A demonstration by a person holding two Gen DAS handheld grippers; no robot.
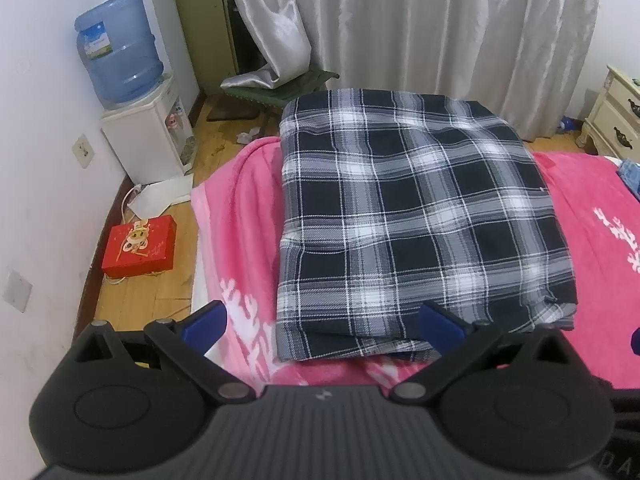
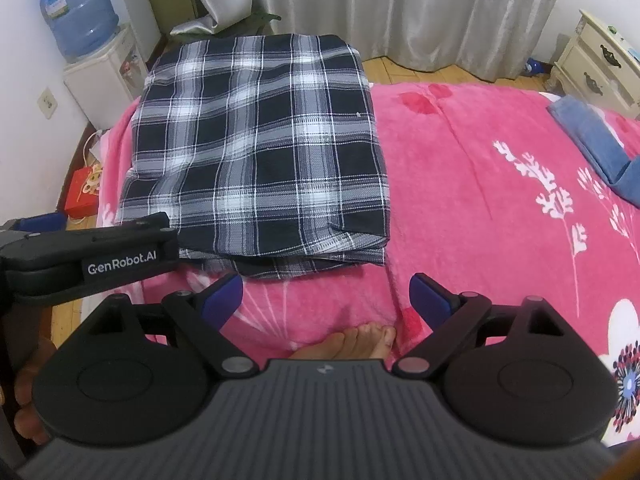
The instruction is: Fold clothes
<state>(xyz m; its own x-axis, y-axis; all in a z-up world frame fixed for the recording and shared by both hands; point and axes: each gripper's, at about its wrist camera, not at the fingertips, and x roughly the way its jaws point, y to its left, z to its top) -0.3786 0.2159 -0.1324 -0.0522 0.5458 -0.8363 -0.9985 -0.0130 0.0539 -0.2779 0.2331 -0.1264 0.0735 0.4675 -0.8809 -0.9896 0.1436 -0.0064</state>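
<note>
While both tools, left tool (image 1: 322, 320) and right tool (image 2: 326, 300), hover wide and empty, plaid shirt (image 2: 260, 140) lies folded near bed (image 2: 460, 180) edge; a clumsy grab risks unfolding.
</note>
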